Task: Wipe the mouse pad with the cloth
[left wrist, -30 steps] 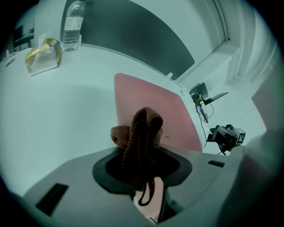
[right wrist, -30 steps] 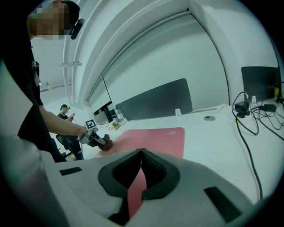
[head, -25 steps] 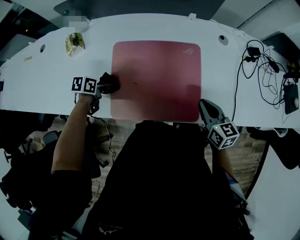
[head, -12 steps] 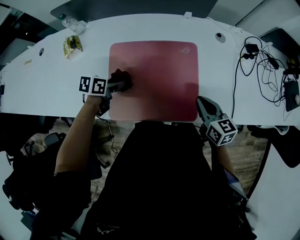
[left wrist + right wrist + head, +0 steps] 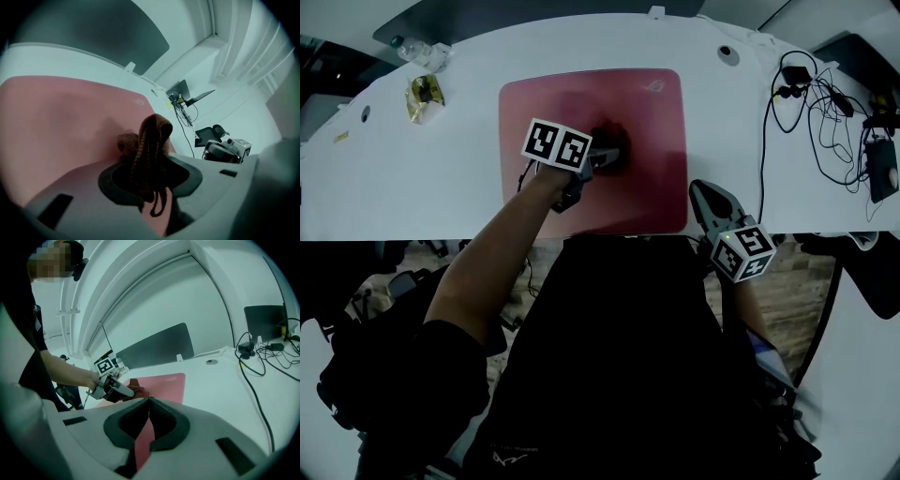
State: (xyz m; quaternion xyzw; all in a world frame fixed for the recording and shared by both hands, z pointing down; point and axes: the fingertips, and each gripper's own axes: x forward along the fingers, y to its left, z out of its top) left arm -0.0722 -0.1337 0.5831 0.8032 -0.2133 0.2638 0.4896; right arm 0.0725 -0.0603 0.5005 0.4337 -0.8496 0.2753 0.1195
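A red mouse pad (image 5: 534, 187) lies on the white table (image 5: 394, 187). My left gripper (image 5: 605, 157) is over the pad's middle right, shut on a dark brown knitted cloth (image 5: 614, 148) that presses on the pad. In the left gripper view the cloth (image 5: 152, 138) bunches up between the jaws of the left gripper (image 5: 150, 161), with the pad (image 5: 56, 122) under it. My right gripper (image 5: 701, 192) rests at the pad's front right edge. Its tips (image 5: 149, 400) meet, and the pad (image 5: 164, 383) shows behind them. The left gripper (image 5: 123, 391) and the cloth (image 5: 135, 389) also show there.
Tangled black cables (image 5: 811, 103) and a black device (image 5: 881, 183) lie at the table's right end. A yellow wrapped item (image 5: 422, 92) and a clear bottle (image 5: 417, 49) sit at the back left. The table's front edge (image 5: 441, 236) runs close to my body.
My left gripper has slid the cloth from the pad's left edge rightward across it to the middle right. The right gripper has stayed by the front right corner.
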